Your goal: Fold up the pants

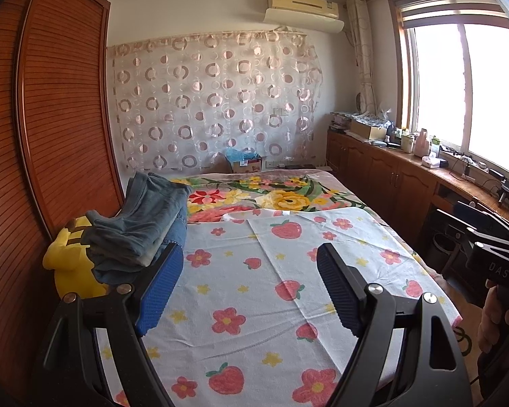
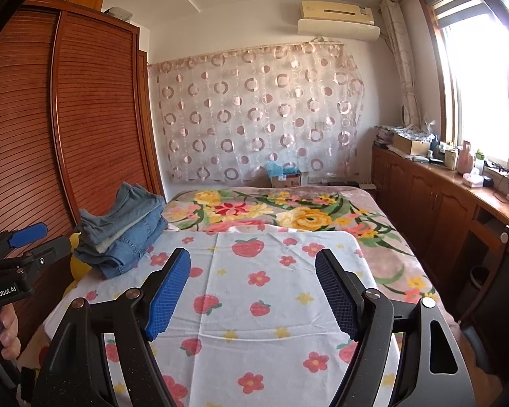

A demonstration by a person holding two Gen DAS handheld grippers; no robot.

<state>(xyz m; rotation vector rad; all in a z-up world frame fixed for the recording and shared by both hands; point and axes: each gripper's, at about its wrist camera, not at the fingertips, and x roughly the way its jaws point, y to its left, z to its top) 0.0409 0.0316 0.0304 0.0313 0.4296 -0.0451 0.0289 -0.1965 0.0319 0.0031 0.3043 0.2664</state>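
Cardboard box (image 2: 285, 179) holds blue bag; folded jeans (image 2: 125, 230) stacked; left tongs (image 1: 251, 291), right tongs (image 2: 252, 293) spread.

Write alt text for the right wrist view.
Open right gripper hovers over a strawberry sheet on a bed, holding nothing. Folded jeans are stacked at the sheet's far left, near a wardrobe; the left gripper shows at left.
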